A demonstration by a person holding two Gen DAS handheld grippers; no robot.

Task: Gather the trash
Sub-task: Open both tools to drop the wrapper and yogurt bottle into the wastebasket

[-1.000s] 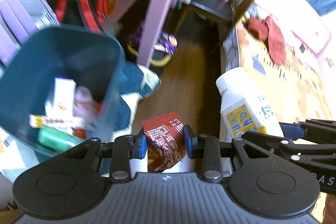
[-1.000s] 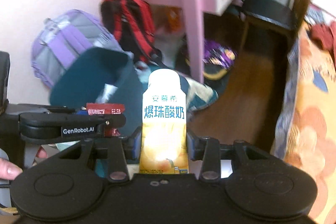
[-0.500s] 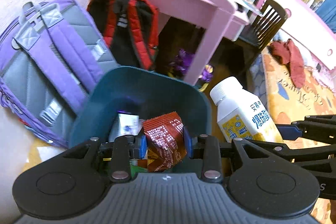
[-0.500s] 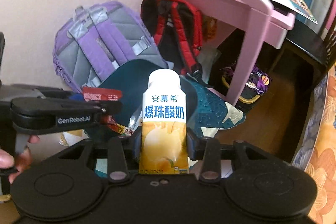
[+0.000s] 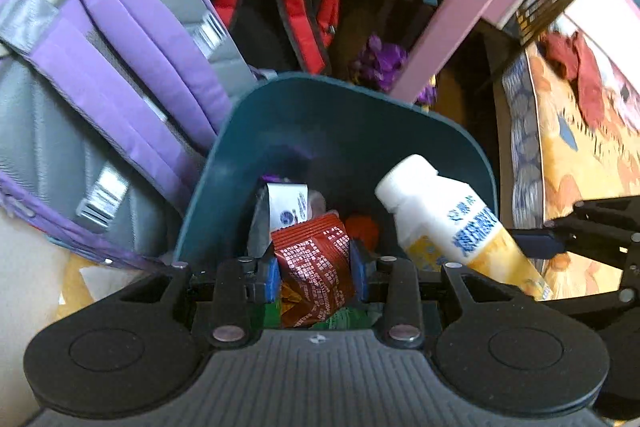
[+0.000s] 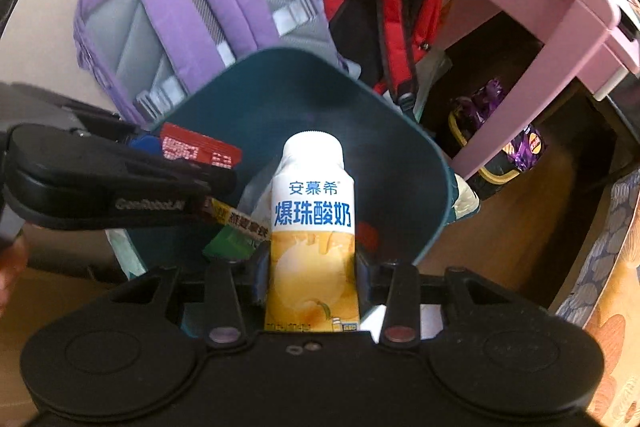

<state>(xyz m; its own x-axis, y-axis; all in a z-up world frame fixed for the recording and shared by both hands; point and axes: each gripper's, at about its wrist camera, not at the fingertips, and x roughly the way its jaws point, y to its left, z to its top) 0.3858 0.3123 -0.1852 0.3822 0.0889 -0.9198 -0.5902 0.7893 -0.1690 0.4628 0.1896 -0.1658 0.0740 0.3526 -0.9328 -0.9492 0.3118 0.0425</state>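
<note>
While both items are poised above the bin (image 5: 352, 115), the release should be made only once each is well inside the rim, so nothing bounces out. The left claw (image 5: 314, 267) is closed on a red wrapper (image 5: 316, 263), held over the bin's near side. The right claw (image 6: 312, 267) is clamped on a yoghurt bottle (image 6: 312, 227), cap pointing into the opening. In the bin, a white packet (image 5: 288, 205), a green pack (image 6: 228, 245) and a yellow-labelled wrapper (image 6: 240, 223) are seen.
</note>
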